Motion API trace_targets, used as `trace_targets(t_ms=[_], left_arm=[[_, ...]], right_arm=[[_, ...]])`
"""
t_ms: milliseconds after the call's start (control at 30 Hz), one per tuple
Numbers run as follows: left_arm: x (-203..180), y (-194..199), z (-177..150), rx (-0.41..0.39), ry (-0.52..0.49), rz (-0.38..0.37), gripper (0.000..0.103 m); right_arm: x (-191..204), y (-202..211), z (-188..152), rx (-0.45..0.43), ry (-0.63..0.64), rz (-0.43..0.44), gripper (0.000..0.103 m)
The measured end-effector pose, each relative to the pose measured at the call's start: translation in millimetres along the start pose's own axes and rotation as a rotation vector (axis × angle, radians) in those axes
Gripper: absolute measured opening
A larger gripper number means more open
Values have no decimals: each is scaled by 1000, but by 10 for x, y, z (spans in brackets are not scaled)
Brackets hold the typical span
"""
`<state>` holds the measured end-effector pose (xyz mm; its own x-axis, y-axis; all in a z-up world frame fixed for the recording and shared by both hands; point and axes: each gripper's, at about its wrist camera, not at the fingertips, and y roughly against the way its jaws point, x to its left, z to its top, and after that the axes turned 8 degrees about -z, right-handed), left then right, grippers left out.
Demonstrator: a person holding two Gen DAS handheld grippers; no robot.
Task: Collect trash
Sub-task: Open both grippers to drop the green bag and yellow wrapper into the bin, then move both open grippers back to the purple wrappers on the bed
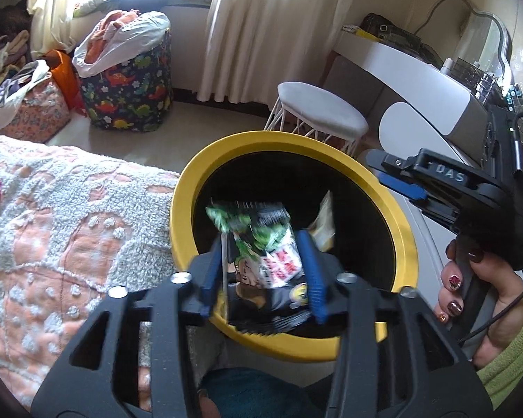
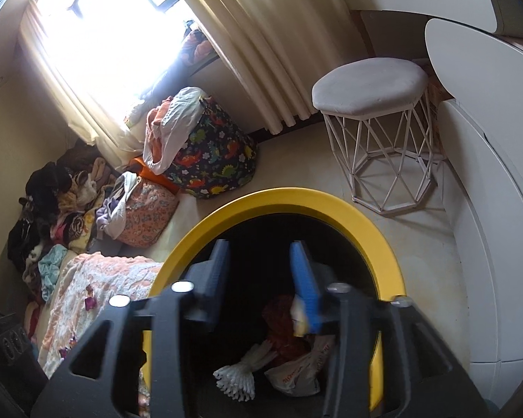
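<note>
A round bin with a yellow rim (image 1: pixel 296 142) and black inside stands beside the bed. My left gripper (image 1: pixel 261 271) hangs over its mouth, jaws apart, and a blurred green, white and red snack wrapper (image 1: pixel 272 244) sits loose between the fingers. My right gripper (image 1: pixel 390 177), held in a hand, reaches over the bin's right rim. In the right wrist view the right gripper (image 2: pixel 261 271) is open above the bin rim (image 2: pixel 296 198), with a small pale scrap (image 2: pixel 298 313) beside its blue pad. Down in the bin lie a white ruffled piece (image 2: pixel 240 379), something red (image 2: pixel 282 327) and a white plastic bag (image 2: pixel 303 372).
A pink and white bed blanket (image 1: pixel 69 226) borders the bin on the left. A white wire stool (image 2: pixel 373 87) and a white curved desk (image 1: pixel 418 80) stand behind and to the right. A dinosaur-print hamper (image 1: pixel 129 80), a floral bag (image 2: pixel 146 216) and piled clothes (image 2: pixel 52 202) sit by the window.
</note>
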<state>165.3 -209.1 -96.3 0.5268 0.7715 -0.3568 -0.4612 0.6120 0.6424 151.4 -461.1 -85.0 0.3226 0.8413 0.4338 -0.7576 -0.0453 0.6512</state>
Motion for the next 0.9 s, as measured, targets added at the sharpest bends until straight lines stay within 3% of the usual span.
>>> trace_targets(t_ms=[33,100,133,467,667,900], left_arm=[[14,14,5,-10,8,3,63],[55,84,5,-46,17,33,85],[83,125,2,-60,22,49,89],[485,678,-34,-179,73,215,92],[813,1072,-72,-249,137,290,92],[1217,1448,-157,-278,232,391,92]], right_arm=[[5,12,8,-4,2,6,43],[74,21,7,-6,14,21,46],[116,28,0,-10,22,35,49],[803,91,-119,-27,199,182,62],[1282,29,-273,14,294,252,65],[1893,-127,-450,71,395,319,65]])
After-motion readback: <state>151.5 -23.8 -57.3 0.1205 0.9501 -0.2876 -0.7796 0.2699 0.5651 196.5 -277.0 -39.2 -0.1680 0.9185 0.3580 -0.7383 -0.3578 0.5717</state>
